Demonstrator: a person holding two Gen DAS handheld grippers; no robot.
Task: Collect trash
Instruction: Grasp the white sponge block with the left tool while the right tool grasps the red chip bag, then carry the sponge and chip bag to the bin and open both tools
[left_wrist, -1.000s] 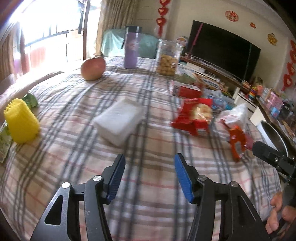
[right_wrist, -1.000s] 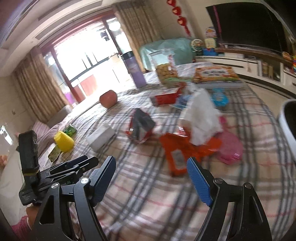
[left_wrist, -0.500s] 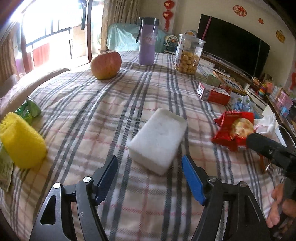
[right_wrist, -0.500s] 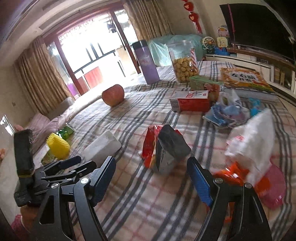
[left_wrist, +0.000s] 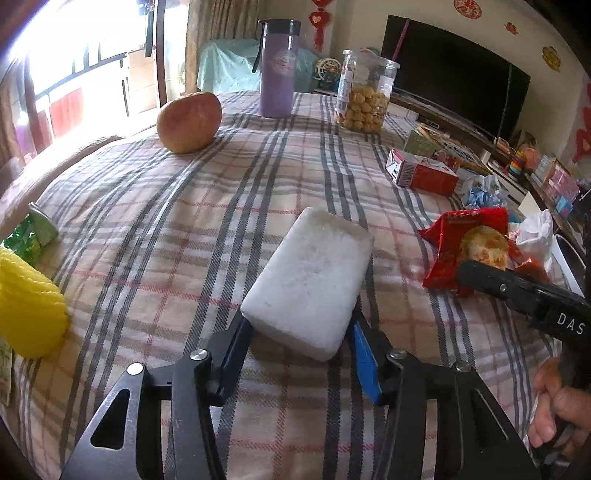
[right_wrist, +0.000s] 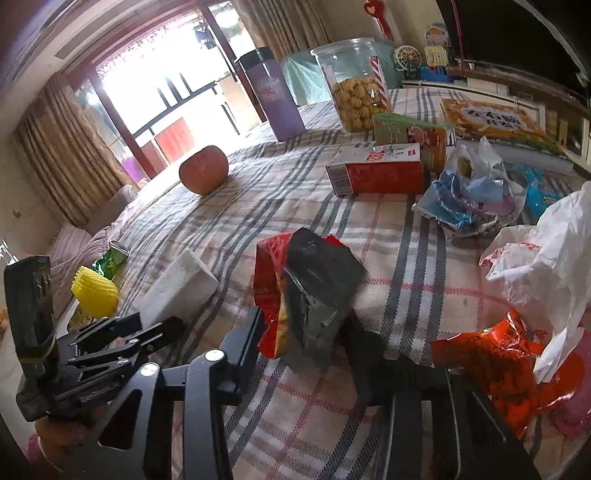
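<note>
We have the left hand-held gripper low in the left wrist frame, its blue pads set on either side of the near end of a white foam block; its jaws have just been closing, and they now look pressed against the block's two flanks. The block lies flat on the plaid-covered table, at the centre of that frame. In the right wrist view the right hand-held gripper sits at lower centre; its jaws have also just been closing and now pinch the bottom of a crumpled red snack bag, whose silver lining faces us. That bag stands at mid-frame on the cloth. At the right edge of the same view we see a white plastic bag over an orange wrapper, and above them a crumpled blue wrapper beside a red-and-white carton. Farther back, toward the upper part of the frame, stand an apple, a purple bottle and a clear jar of snacks. A yellow foam net rests at the left edge of the left wrist view, with a small green wrapper just above it.
</note>
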